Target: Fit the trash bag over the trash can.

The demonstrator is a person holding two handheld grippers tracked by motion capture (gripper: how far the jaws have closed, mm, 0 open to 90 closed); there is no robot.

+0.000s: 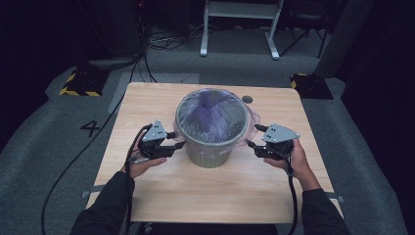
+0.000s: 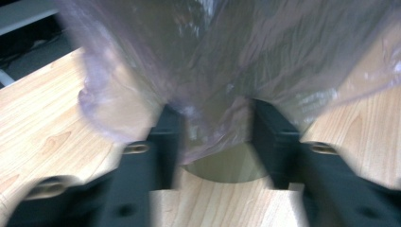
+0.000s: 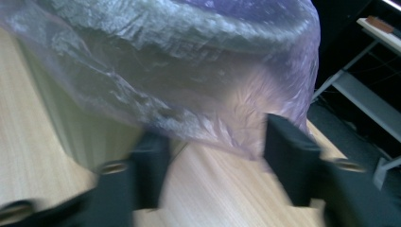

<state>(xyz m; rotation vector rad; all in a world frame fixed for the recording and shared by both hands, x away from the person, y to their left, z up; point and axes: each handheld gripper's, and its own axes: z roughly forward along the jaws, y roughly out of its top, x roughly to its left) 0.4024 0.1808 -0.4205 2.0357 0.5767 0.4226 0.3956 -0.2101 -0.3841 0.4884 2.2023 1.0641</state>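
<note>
A grey-green bin (image 1: 210, 155) stands in the middle of the wooden table (image 1: 205, 196), lined with a thin purple plastic bag (image 1: 211, 115) whose edge is folded over the rim. My left gripper (image 1: 177, 139) is at the bin's left side just under the rim. In the left gripper view the hanging film (image 2: 213, 94) drapes between its spread jaws (image 2: 217, 118), with the bin wall (image 2: 227, 168) below. My right gripper (image 1: 254, 136) is at the bin's right side. Its jaws (image 3: 213, 137) stand apart, astride the bag's loose hem (image 3: 222, 118), beside the bin wall (image 3: 80, 127).
A small round hole (image 1: 247, 99) sits in the table top behind the bin. Cables trail from both grippers off the near edge. Grey floor surrounds the table, with a white frame (image 1: 240, 24) and yellow-black striped blocks (image 1: 78, 83) farther back.
</note>
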